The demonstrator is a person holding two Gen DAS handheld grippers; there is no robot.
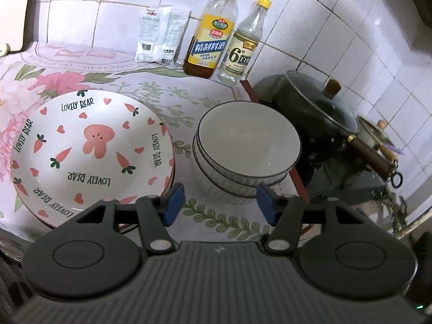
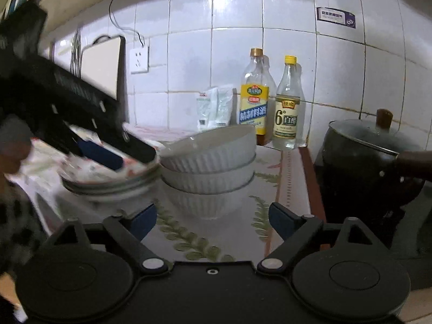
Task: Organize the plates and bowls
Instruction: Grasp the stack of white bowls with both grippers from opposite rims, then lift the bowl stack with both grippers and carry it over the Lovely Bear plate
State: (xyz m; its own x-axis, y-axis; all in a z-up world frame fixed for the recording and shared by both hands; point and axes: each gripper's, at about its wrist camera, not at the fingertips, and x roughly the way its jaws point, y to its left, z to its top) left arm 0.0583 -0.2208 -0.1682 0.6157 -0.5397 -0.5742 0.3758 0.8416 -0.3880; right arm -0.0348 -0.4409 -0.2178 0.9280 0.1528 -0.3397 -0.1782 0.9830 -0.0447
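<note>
Plates: carrot-print stack (image 1: 89,148) stood on the floral surface (image 1: 216,216).
Bowls: ribbed white stack (image 2: 209,162) beside it.
Fingers: left gripper (image 1: 218,202) and right gripper (image 2: 213,220) spread, empty.
Progress: apparently near done.

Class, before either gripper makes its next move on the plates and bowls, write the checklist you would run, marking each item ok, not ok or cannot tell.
1. Left gripper open, nothing held: ok.
2. Right gripper open, nothing held: ok.
3. White ribbed bowls nested squarely: not ok, the top one sits tilted.
4. Bear-print plates stacked together: ok.
5. Bottles standing clear behind the bowls: ok.
6. Number of plates in the stack: cannot tell, edges blurred.
</note>
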